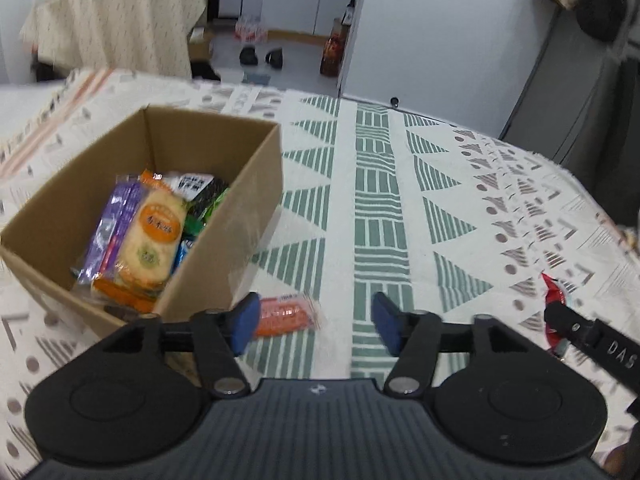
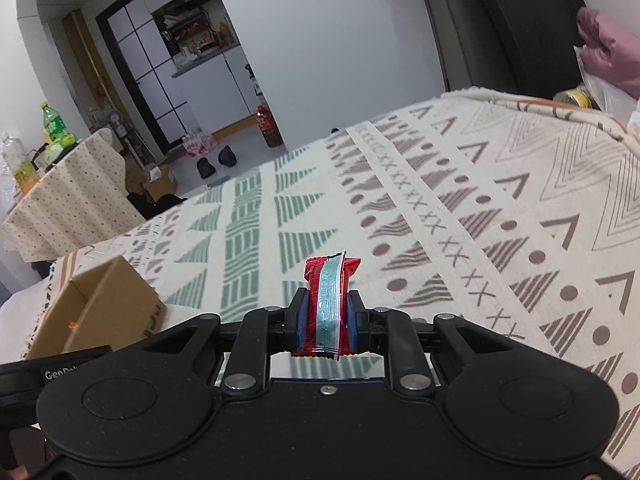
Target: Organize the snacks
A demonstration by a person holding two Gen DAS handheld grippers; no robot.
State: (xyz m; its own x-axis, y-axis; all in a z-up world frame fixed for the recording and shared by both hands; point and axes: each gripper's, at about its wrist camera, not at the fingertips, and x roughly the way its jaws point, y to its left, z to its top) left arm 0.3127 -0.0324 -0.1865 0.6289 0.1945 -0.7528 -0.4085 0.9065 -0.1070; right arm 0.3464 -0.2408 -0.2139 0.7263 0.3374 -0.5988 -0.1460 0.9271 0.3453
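Snack packets are lying in the open brown cardboard box (image 1: 224, 208) at frame left; the left gripper (image 1: 314, 320) is hovering wide open and empty; the right gripper (image 2: 325, 312) is clamping a red foil snack packet (image 2: 330, 300).

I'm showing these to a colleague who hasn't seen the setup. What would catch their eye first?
Probably the red snack packet clamped upright in the right gripper above the patterned tablecloth. Next, the open cardboard box to the left, already holding several colourful snack packs. An orange packet lies on the cloth beside the box, just ahead of the open, empty left gripper.
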